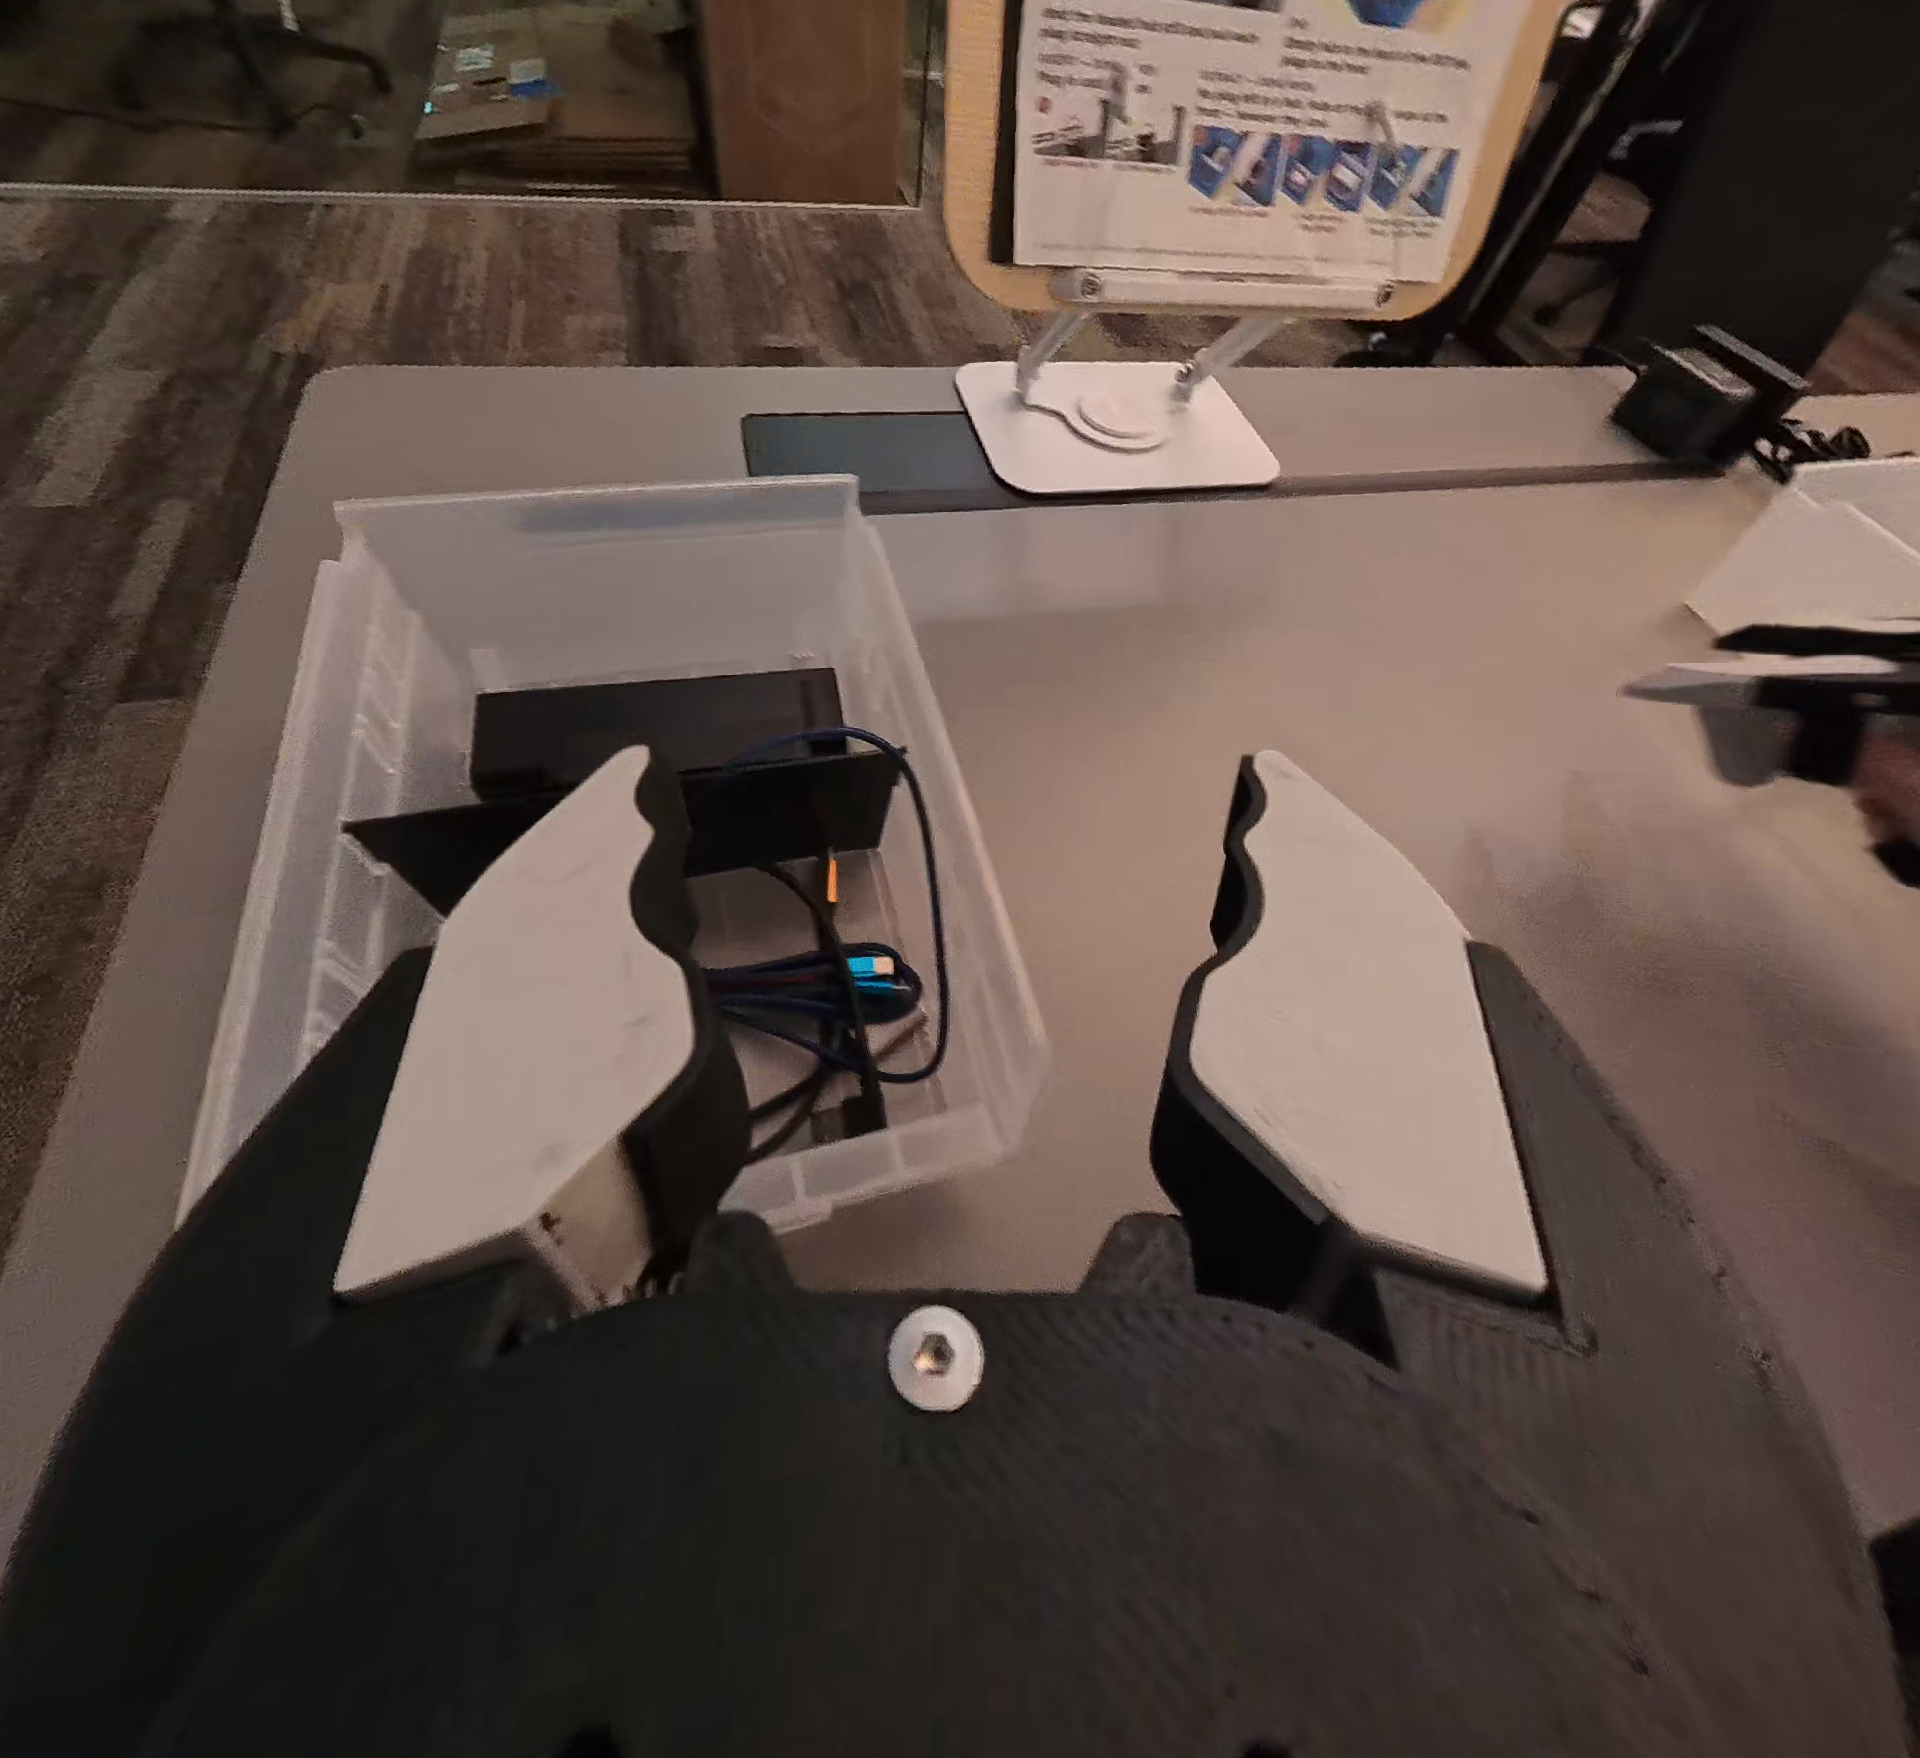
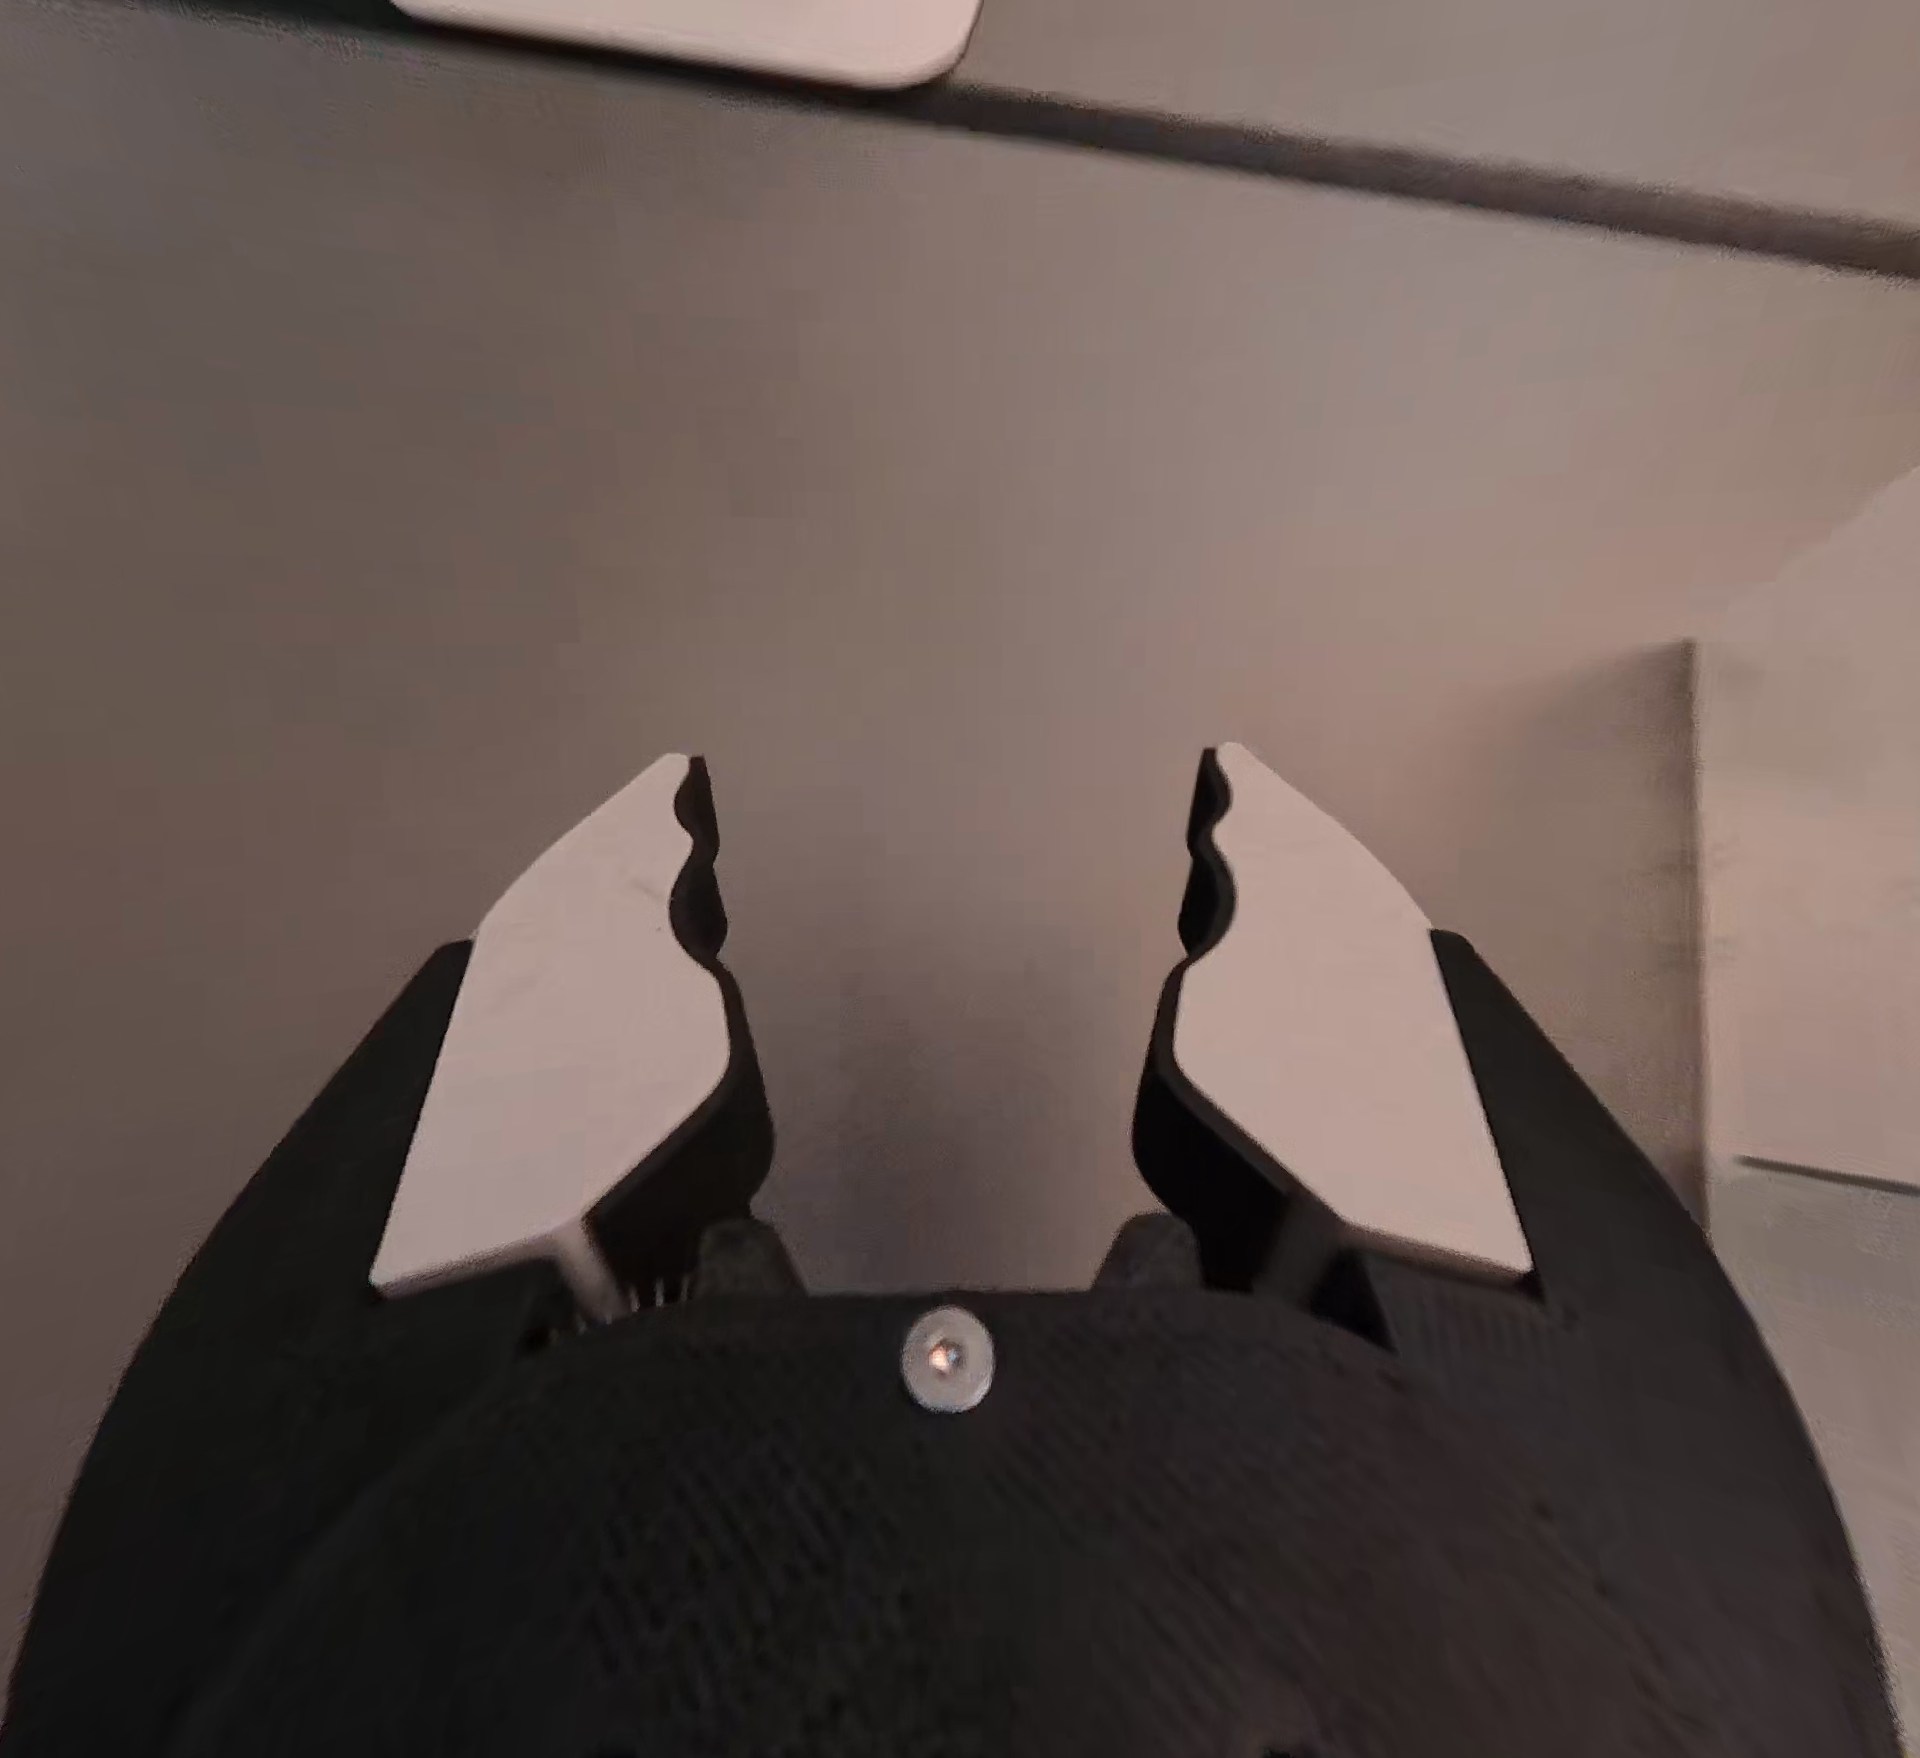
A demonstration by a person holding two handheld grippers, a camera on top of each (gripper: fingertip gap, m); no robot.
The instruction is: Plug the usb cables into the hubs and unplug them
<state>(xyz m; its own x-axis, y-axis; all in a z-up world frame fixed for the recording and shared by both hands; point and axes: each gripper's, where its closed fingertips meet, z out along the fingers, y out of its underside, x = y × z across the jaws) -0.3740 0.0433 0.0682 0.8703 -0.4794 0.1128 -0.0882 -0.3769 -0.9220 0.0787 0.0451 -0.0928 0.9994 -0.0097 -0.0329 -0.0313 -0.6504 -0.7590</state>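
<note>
Bin: clear plastic bin (image 1: 935,877) sits on the left part of the grey table (image 1: 1247,669), under and ahead of the left finger of the left gripper.
Cables: blue and black usb cables (image 1: 831,991) lie tangled in the near end of the bin, one with a light blue plug; a blue loop runs up along the bin's right wall.
Hubs: black box-shaped hub (image 1: 655,711) lies in the far end of the bin, behind a dark divider panel.
Left gripper: left gripper (image 1: 945,773) hovers above the table with its fingers spread wide, holding nothing.
Right gripper: right gripper (image 2: 951,758) is spread apart and empty over bare table; it also shows blurred at the right edge of the left wrist view.
Stand: white stand base (image 1: 1117,435) at the table's far edge carries a tilted board with printed sheets.
Box: white box (image 2: 1818,825) stands just right of the right gripper.
</note>
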